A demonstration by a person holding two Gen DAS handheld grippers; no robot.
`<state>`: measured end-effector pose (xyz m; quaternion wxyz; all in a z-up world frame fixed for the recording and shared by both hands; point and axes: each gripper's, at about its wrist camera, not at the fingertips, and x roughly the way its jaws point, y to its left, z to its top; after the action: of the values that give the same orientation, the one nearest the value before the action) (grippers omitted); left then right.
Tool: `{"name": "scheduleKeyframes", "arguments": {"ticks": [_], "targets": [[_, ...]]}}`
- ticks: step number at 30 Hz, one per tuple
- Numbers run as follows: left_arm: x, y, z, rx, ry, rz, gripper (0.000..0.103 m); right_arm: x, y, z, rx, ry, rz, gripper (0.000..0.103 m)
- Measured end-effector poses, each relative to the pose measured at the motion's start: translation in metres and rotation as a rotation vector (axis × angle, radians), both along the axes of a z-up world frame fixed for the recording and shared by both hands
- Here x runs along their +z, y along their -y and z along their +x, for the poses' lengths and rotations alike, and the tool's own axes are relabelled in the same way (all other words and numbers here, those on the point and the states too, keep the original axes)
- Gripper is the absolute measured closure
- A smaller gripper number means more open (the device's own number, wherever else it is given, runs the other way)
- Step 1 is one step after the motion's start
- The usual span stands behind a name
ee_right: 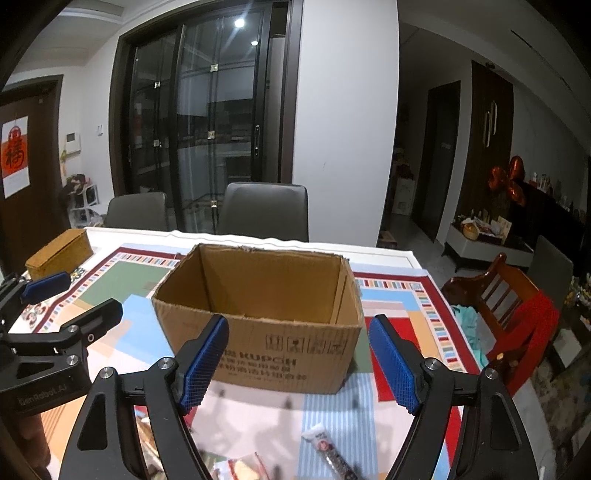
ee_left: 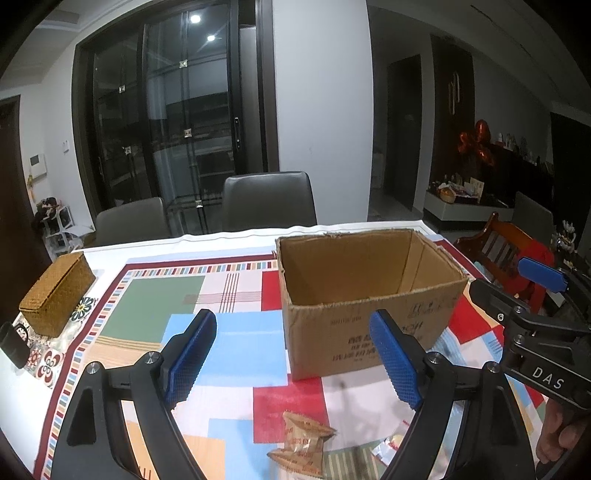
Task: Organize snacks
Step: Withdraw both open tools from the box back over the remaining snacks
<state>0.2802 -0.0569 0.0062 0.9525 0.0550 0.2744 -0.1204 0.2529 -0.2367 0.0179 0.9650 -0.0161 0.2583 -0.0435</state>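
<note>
Behind the table with its patchwork-print tablecloth stand two grey upholstered chairs, side by side. Beyond them a dark-framed sliding glass door reflects two round ceiling lights (the glass is otherwise black). A white wall pillar rises just right of the door. Further right lies a dim hallway with a dark wooden door. A red foil balloon hangs near a low white cabinet crowded with what may be ornaments. A red-brown wooden chair stands at the table's right edge. On the far left, a dark door bears a red-and-white poster
</note>
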Motion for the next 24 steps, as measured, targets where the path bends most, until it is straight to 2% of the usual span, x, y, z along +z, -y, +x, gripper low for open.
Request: {"name": "scheduleKeyframes", "arguments": {"ticks": [24], "targets": [[-0.037,-0.017,-0.043,0.021,-0.054,0.034,0.018,-0.032,-0.020,-0.028,0.049,-0.073,-0.002,0.024]]}}
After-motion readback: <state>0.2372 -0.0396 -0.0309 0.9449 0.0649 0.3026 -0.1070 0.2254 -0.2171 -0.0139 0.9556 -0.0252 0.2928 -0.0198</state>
